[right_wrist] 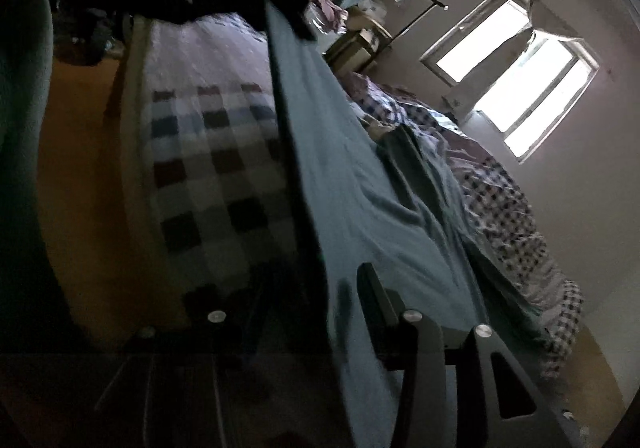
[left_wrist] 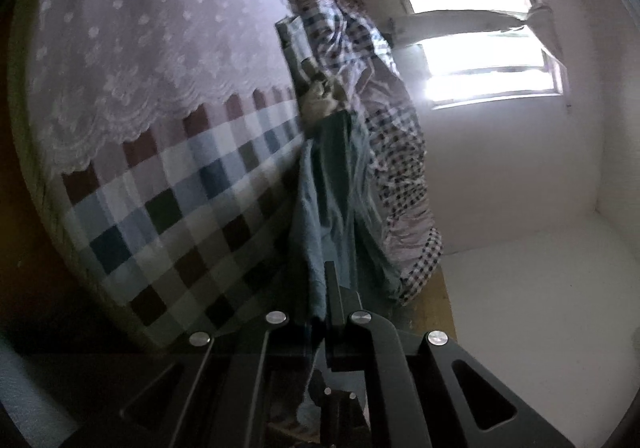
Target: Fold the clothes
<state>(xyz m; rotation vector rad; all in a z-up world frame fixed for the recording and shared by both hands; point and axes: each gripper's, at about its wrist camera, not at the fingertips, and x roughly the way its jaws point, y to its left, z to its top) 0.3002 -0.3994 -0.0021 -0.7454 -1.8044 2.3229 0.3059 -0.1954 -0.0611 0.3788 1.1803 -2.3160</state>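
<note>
Bed's checkered sheet (left_wrist: 192, 200) sat beneath the limp, light teal garment (right_wrist: 340, 184), left gripper (left_wrist: 322, 312) and right gripper (right_wrist: 348, 300) both clenched on its edge, best held there.

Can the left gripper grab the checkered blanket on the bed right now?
Probably not yet. The left gripper is shut on the teal garment, so its fingers are full. The checkered blanket lies bunched just past that cloth, with nothing else between, but the gripper would need to let go first.

Left gripper (left_wrist: 320, 312) clamped; right gripper (right_wrist: 348, 300) seemingly too (dim view).
</note>
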